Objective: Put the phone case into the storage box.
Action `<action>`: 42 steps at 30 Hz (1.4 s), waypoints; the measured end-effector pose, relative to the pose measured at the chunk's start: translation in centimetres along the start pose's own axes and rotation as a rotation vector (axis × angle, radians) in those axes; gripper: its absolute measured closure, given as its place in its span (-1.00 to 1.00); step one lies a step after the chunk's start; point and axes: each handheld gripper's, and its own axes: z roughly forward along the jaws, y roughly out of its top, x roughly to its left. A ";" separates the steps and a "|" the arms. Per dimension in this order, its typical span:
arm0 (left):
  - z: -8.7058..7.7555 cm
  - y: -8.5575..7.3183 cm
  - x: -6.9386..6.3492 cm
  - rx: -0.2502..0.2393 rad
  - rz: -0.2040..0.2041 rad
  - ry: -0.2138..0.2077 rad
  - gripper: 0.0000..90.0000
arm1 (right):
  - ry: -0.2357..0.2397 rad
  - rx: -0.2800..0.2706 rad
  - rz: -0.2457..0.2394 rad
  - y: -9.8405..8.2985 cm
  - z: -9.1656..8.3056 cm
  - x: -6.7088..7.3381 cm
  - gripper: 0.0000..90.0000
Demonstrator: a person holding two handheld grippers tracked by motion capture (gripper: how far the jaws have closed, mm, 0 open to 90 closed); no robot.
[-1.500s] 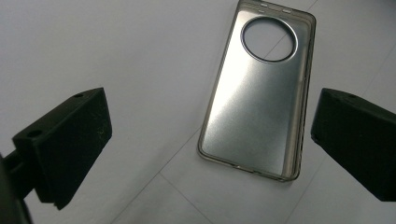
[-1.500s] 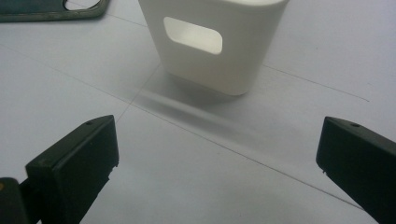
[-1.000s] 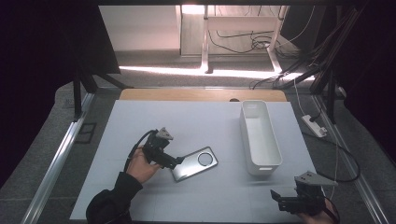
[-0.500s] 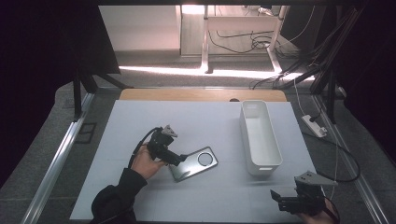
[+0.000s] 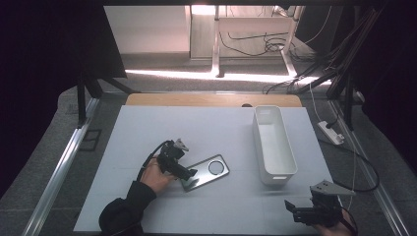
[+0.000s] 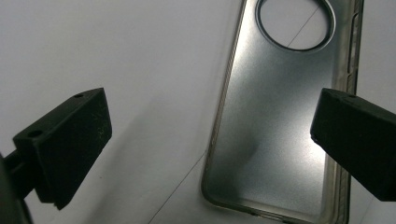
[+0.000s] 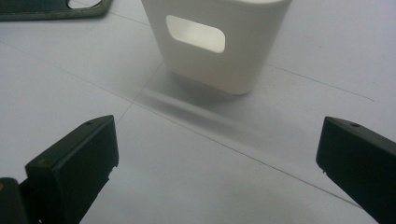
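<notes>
One second has brought the left gripper [image 5: 189, 173] down from the near-left of the phone case [image 5: 205, 172] onto its near end; in the left gripper view the jaws now stand wide apart on either side of the case [image 6: 275, 121], holding nothing. By my reading the grasp is about to be made, and only the closing is left. The case lies flat on the white table [image 5: 221, 132], inner face up, round camera hole at its far end, near the middle of the table. The right gripper [image 5: 300, 210] waits at the near right edge, jaws wide open and empty, facing the short end of the white bin [image 7: 217, 39]. The bin [image 5: 273, 145] stands well right of the case, and nothing blocks the way between them
</notes>
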 end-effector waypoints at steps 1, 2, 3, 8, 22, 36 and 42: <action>0.1 -0.1 0.0 0.002 -0.002 0.002 -1.00 | 0.000 0.000 0.000 0.0 0.0 0.0 -1.00; 0.2 -0.1 0.0 0.005 0.001 0.003 -1.00 | 0.000 0.000 0.000 0.0 0.0 0.0 -1.00; 0.2 -0.1 0.0 0.005 0.001 0.003 -1.00 | 0.000 0.000 -0.001 0.0 0.0 0.0 -1.00; 1.0 -0.6 0.1 0.028 -0.005 0.007 -1.00 | 0.003 0.001 -0.002 0.0 0.0 0.0 -1.00; 0.5 -1.0 -0.1 0.038 0.033 -0.003 -0.35 | 0.009 0.008 -0.003 0.0 0.1 0.0 -1.00; 0.0 -1.1 0.7 0.041 -0.019 -0.072 0.82 | 0.012 0.015 -0.005 0.1 0.1 0.0 -1.00; 0.0 -1.2 0.8 0.030 0.000 -0.068 0.93 | 0.013 0.019 -0.006 0.1 0.2 0.1 -1.00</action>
